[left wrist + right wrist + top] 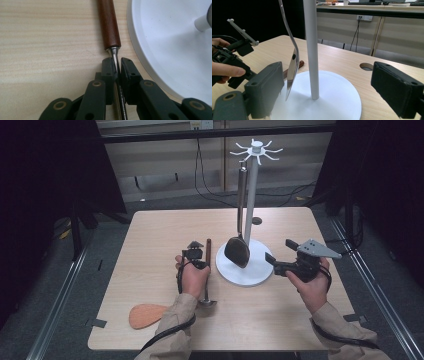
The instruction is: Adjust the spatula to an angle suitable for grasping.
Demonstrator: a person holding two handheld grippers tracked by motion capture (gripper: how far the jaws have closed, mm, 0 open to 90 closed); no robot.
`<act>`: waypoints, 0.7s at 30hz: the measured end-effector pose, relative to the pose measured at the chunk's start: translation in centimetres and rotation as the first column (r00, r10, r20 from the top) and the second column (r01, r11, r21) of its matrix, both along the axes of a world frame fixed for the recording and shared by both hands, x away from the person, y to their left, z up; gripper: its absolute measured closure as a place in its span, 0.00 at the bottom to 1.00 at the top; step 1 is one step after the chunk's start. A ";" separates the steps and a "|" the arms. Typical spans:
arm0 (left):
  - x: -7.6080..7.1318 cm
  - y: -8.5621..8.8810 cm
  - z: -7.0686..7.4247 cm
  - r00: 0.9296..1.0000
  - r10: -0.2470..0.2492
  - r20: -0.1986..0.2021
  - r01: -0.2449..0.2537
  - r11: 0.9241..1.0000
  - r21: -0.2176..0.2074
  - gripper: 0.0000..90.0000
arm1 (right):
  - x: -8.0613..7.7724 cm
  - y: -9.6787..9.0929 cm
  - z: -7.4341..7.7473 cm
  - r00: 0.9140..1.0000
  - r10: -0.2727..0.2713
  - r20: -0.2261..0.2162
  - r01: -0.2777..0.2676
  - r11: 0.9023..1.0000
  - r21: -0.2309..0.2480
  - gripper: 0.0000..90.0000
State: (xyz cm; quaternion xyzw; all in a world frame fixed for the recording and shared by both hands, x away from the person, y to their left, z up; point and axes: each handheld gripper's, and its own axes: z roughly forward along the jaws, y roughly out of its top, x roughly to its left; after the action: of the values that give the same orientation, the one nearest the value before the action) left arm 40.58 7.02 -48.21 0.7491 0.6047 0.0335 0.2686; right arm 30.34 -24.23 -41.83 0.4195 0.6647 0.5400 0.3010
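A utensil with a brown wooden handle [208, 251] [108, 25] and a thin metal shaft lies on the table just left of the stand's round white base [247, 270] [170, 37]. My left gripper [194, 253] [116, 66] is shut on that shaft right below the handle. A metal spatula [237, 251] [292, 67] hangs from a hook of the white stand [252, 195] [310, 37], its blade just above the base. My right gripper [280, 251] [329, 87] is open at the base's right edge, pointing at the pole, with nothing between its jaws.
A flat wooden spatula [145, 315] lies near the table's front left edge. A small round hole [256, 220] [366, 66] sits in the table behind the stand. The top of the stand carries a ring of white hooks [256, 150]. Cables trail on the floor behind.
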 end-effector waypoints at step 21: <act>-0.2 1.2 2.1 0.998 0.064 -0.021 -0.066 0.993 -0.094 0.94 | -0.1 0.2 0.1 1.000 0.015 0.006 -0.015 1.000 0.008 0.12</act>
State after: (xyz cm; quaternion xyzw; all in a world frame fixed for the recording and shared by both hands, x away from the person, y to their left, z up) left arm 40.33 8.23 -46.08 0.7156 0.6321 0.0069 0.2973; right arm 30.28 -24.01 -41.75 0.4142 0.6645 0.5463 0.2973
